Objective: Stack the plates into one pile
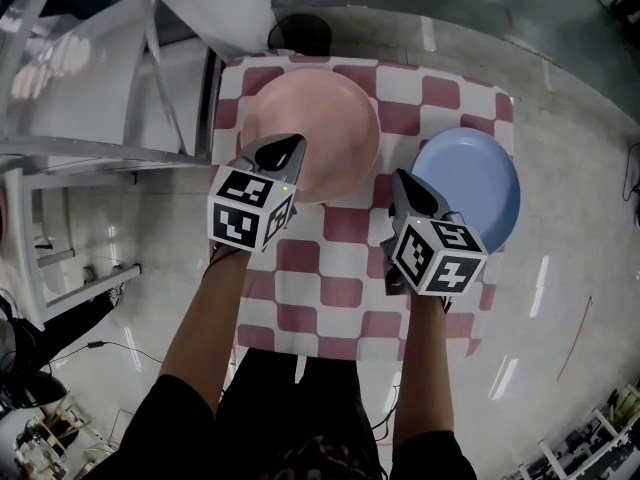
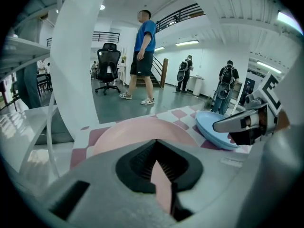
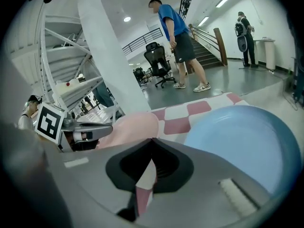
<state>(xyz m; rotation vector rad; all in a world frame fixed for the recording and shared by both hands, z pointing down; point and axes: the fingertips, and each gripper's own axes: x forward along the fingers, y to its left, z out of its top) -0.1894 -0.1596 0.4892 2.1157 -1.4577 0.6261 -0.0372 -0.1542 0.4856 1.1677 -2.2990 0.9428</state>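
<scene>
A pink plate (image 1: 318,118) lies at the far left of the red-and-white checkered table (image 1: 340,268), and a blue plate (image 1: 472,183) lies at its right edge. My left gripper (image 1: 292,148) hangs over the pink plate's near rim, jaws shut and empty. My right gripper (image 1: 399,181) is just left of the blue plate, also shut with nothing held. From the left gripper view (image 2: 156,148) the pink plate (image 2: 137,132) is straight ahead and the blue plate (image 2: 211,125) to the right. In the right gripper view (image 3: 152,151) the blue plate (image 3: 247,137) fills the right side.
A metal shelf rack (image 1: 90,138) stands close to the table's left side. A dark round bin (image 1: 300,33) sits beyond the far edge. A white pillar (image 2: 76,65), an office chair (image 2: 108,65) and several people (image 2: 145,51) are farther off.
</scene>
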